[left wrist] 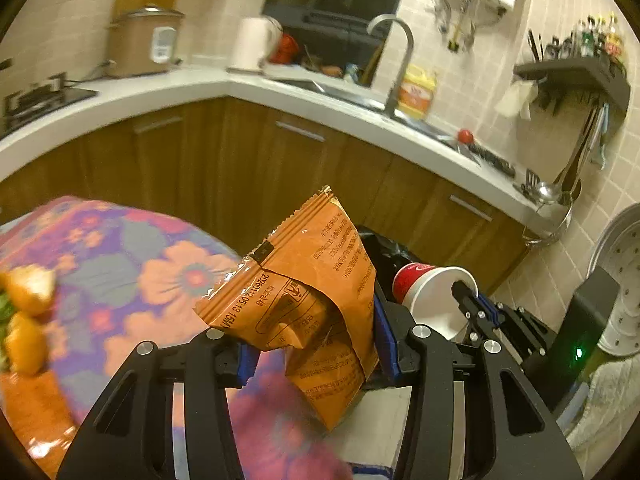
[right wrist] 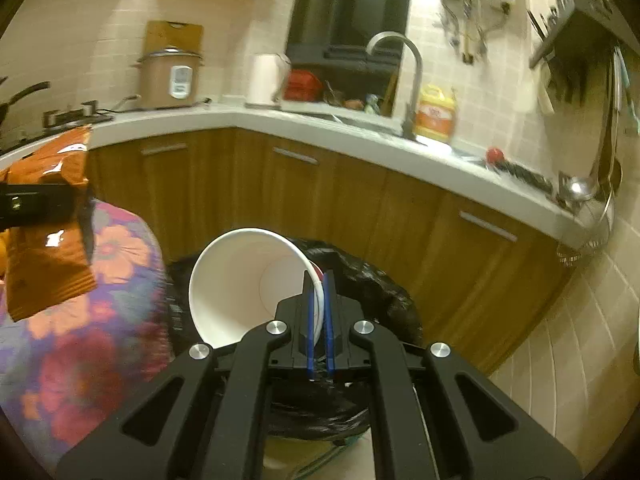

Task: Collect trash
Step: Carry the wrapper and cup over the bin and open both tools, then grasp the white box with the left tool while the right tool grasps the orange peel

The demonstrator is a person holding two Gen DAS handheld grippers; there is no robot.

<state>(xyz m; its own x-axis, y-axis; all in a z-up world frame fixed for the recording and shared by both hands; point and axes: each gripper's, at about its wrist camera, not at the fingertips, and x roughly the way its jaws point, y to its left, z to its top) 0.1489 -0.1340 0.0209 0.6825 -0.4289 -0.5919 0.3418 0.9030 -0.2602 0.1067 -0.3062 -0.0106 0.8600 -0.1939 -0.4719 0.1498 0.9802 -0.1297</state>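
At the far left of the left wrist view, blurred orange fruit pieces [left wrist: 28, 316] lie on a round table covered in a purple cloth with orange flowers [left wrist: 132, 264]. Just right of that, the left gripper [left wrist: 316, 350] holds a crumpled orange foil snack wrapper [left wrist: 316, 292] above the table's edge; its blue-padded fingers [left wrist: 386, 336] stand fairly far apart with the wrapper caught between them, the right pad pressed against the foil.

Further right, the right gripper [right wrist: 319, 320] is closed narrowly on the rim of a white paper cup with a red outside [right wrist: 248, 284], one blue pad inside the wall and one outside. The cup lies tilted on its side, mouth facing the camera, held over a bin lined with a black plastic bag [right wrist: 372, 284] that stands just beside the table.

Behind runs a white L-shaped countertop [left wrist: 248, 88] over brown wooden cabinets [left wrist: 240, 160], carrying a brown rice cooker [left wrist: 144, 44], a curved steel tap [left wrist: 396, 56] and a yellow detergent bottle [left wrist: 416, 92].
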